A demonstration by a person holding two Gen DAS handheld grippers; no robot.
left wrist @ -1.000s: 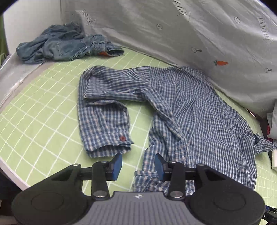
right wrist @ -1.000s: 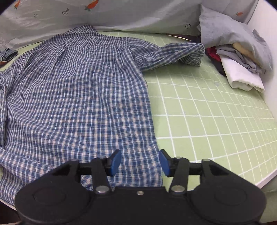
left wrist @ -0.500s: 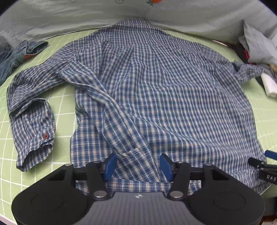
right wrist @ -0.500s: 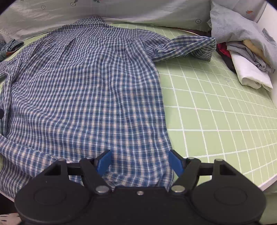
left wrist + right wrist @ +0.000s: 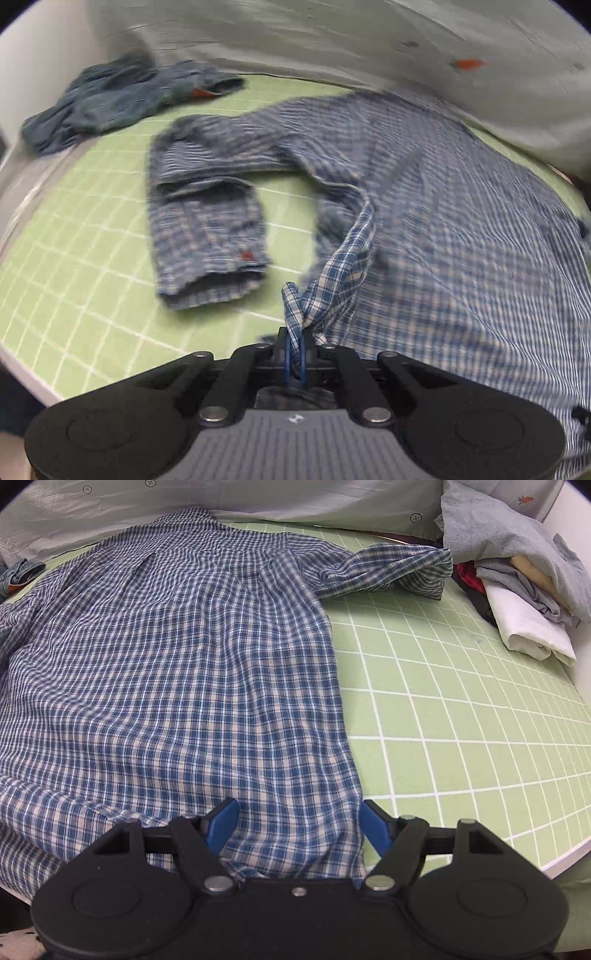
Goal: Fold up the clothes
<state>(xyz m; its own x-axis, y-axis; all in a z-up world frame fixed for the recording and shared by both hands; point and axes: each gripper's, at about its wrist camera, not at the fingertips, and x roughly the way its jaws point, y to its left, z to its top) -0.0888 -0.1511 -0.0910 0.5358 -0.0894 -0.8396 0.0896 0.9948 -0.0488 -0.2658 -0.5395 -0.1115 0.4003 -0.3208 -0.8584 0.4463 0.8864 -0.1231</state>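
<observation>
Left gripper at 6 o'clock of its view had its blue fingers pressed together on a pinch of the plaid shirt hem; the pinched corner stood up in a small peak just ahead of the tips, and a taut ridge of cloth ran from it toward 12 o'clock. This view was motion-blurred. Right gripper at 6 o'clock of its view had its fingers spread wide, one on each side of the shirt's near right corner, the cloth lying slack between them; contact with the pads could not be told. The shirt lay spread on the green grid mat, filling the left and centre of the right view, collar end toward 12 o'clock. In the left view a sleeve was doubled back on itself at 10 o'clock, cuff with a red button nearest the gripper. The other sleeve stretched toward 1 o'clock in the right view, ending just beside a pile of clothes at 2 o'clock. Crumpled denim garment sat at 11 o'clock, apart from the shirt. A pale printed sheet walled off the mat's far edge.
</observation>
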